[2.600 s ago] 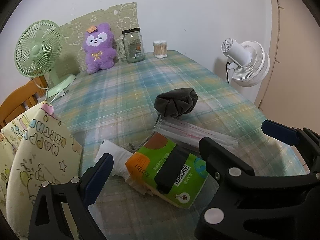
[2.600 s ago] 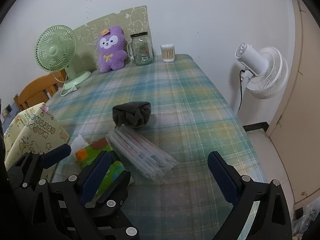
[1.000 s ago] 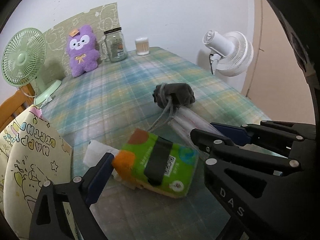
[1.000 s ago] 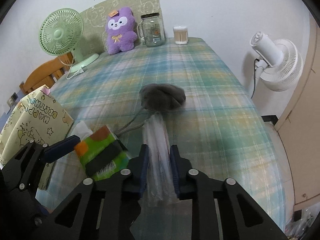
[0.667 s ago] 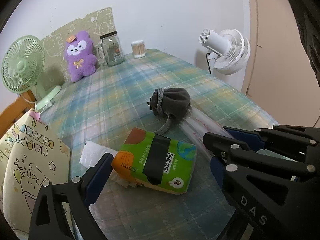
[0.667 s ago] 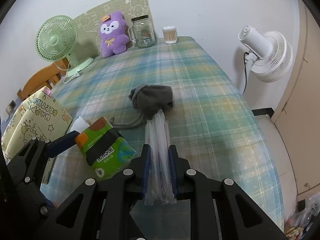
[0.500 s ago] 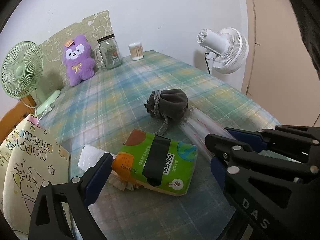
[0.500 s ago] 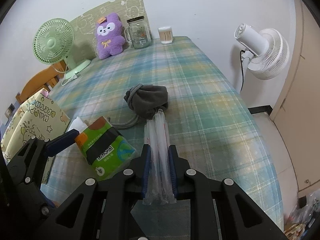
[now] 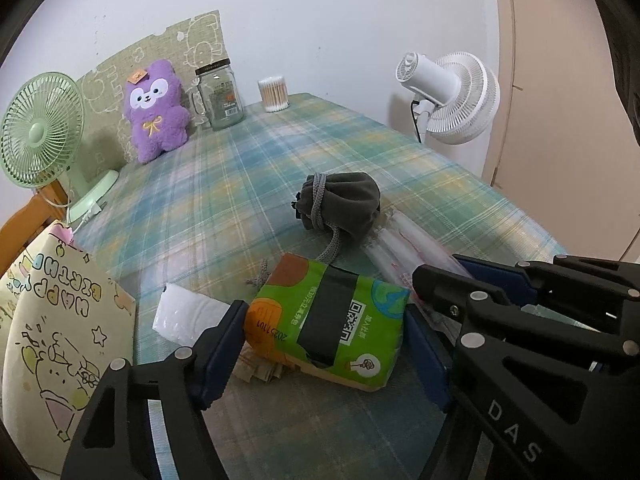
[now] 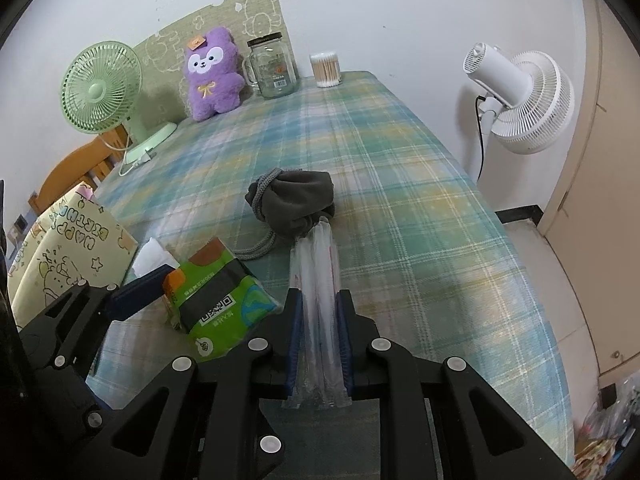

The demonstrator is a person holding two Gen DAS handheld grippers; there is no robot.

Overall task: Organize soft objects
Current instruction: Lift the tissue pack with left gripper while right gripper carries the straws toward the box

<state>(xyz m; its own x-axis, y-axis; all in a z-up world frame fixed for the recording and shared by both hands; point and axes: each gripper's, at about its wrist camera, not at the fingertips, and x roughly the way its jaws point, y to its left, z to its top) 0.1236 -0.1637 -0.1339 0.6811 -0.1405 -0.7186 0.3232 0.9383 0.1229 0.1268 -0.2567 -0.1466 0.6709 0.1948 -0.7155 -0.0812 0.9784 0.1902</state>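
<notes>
the right gripper (image 10: 319, 316) has its jaws closed on the near end of a clear plastic sleeve (image 10: 318, 276), pinching it flat between the blue pads. a couple of seconds ago those jaws stood wide apart over the table with the sleeve lying loose and skewed beside the tissue pack; now the sleeve is caught and lined up straight ahead of the gripper. in my judgement the pick is done, and the sleeve is ready to be lifted or carried to wherever the soft things are being gathered.

the sleeve is long and narrow. its long axis runs straight away from the right gripper toward the grey pouch (image 10: 298, 204), and its far tip touches, or nearly touches, the pouch's near side. whether it slips under the fabric i cannot tell. it looks limp, so the free end will likely sag or drag the pouch's cord (image 10: 260, 250) if pulled up fast.

the left gripper (image 9: 326, 334) has its jaws open, one on each side of the green tissue pack (image 9: 330, 324) but not pressing it. since the earlier views it has come closer around the pack, which has barely shifted. the pack lies just left of the sleeve and near the pouch, with a white tissue (image 9: 182, 316) sticking out on the side away from the sleeve.

further beyond the pouch, at the far edge of the plaid tablecloth (image 10: 400, 152), sit a purple plush (image 10: 212, 76), a glass jar (image 10: 274, 68) and a tub of cotton swabs (image 10: 326, 66).
</notes>
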